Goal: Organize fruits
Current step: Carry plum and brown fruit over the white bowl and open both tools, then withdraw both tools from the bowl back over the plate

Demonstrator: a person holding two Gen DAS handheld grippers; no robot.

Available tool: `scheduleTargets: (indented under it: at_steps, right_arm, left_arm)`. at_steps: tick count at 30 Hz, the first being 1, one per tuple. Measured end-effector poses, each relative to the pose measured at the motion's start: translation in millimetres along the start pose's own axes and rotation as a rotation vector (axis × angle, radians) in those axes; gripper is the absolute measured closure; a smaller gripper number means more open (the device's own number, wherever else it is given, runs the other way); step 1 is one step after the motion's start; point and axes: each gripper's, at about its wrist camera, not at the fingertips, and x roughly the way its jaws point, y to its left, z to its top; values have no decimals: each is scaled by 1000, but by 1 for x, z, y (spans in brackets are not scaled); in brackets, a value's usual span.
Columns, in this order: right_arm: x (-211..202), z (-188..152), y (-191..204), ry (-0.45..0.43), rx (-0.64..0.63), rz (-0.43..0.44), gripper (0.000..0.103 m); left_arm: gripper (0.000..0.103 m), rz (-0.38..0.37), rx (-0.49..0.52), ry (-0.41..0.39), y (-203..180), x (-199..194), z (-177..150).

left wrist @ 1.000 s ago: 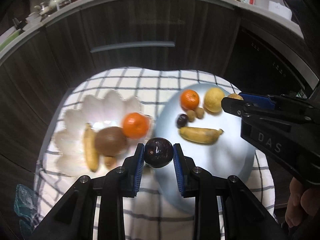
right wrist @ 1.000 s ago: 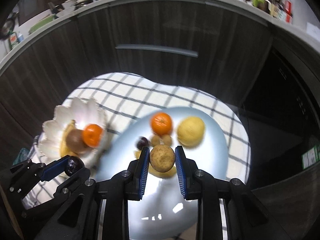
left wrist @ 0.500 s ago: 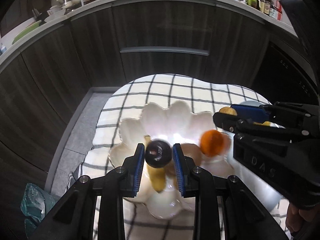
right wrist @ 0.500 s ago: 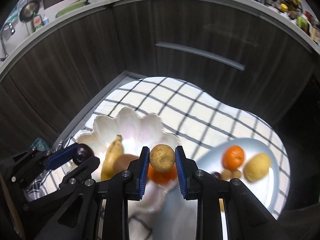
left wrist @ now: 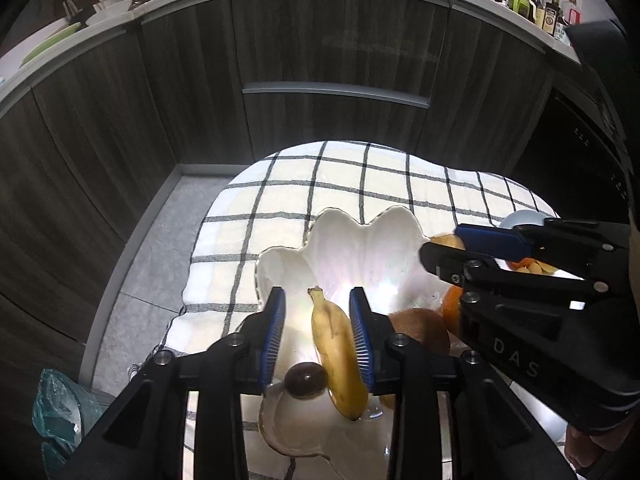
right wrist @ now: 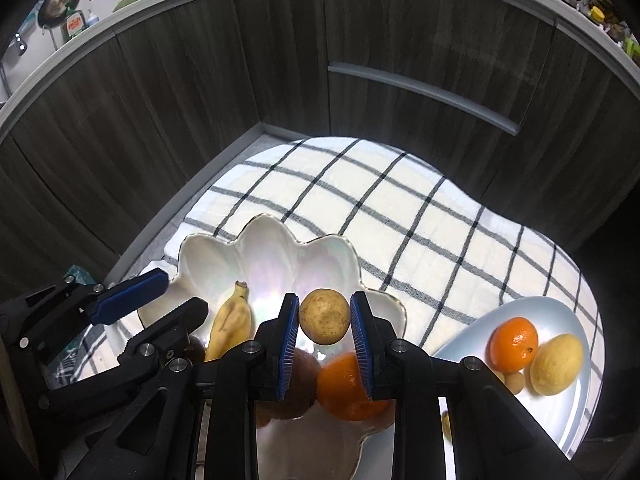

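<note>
A white shell-shaped bowl (left wrist: 360,248) (right wrist: 264,256) lies on the checked cloth. In it are a banana (left wrist: 338,352) (right wrist: 230,326), a dark plum (left wrist: 306,378), a brown kiwi (left wrist: 420,330) and an orange (right wrist: 346,384). My left gripper (left wrist: 318,336) is open over the bowl, the plum lying free just below its fingers. My right gripper (right wrist: 325,330) is shut on a tan round fruit (right wrist: 324,316) held above the bowl. A blue plate (right wrist: 568,396) to the right holds an orange (right wrist: 514,344), a lemon (right wrist: 556,364) and small tan fruits (right wrist: 514,380).
The checked cloth (right wrist: 400,216) covers a low table in front of dark wooden cabinets (left wrist: 336,60). A teal plastic bag (left wrist: 60,412) lies on the floor at the left. Grey floor (left wrist: 156,240) shows left of the table.
My left gripper has opened and dropped the dark plum into the shell bowl. My right gripper has moved left with the tan fruit, from over the blue plate to over the bowl.
</note>
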Motion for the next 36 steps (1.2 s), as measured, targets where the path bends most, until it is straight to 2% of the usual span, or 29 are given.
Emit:
scheduleTargets:
  at_steps: [2,4,6,9,11,13,20,27,32,36]
  right_arm:
    - [-3,0,-3,-9,8,-28,65]
    - [-6,-1,-6,-14,17,-36,62]
    - [-12,-3,-9,-27,27,-43,53]
    - [-22,-6,-8,-46,22,-71,48]
    - [-35,-11,-10,-70,35,-98,39]
    - [-48,-15,-15,-96,55,-129,34]
    - [-97,-43,-59,-120,166,-230,33]
    - [-141,-79,-121,-123,260,-338,31]
    - [-146,-99,-160,-120,317,-353,29]
    - [-138,-106,-187,-126,328,-298,29]
  left_arm:
    - [58,9,-4,-1,2,-1,1]
    - [39,23,-4,3,3,-3,0]
    - [28,25,-3,-12,2,-8,-1]
    - [23,34,11,-34,-4,-18,-3]
    - [21,40,10,-43,-8,-25,-4]
    - [21,32,12,-48,-15,-30,-5]
    - [17,-30,42,-75,-61,-52,-2]
    - [10,-112,113,-90,-137,-69,-7]
    - [6,-138,144,-75,-175,-66,-15]
    - [6,-147,135,-34,-203,-53,-19]
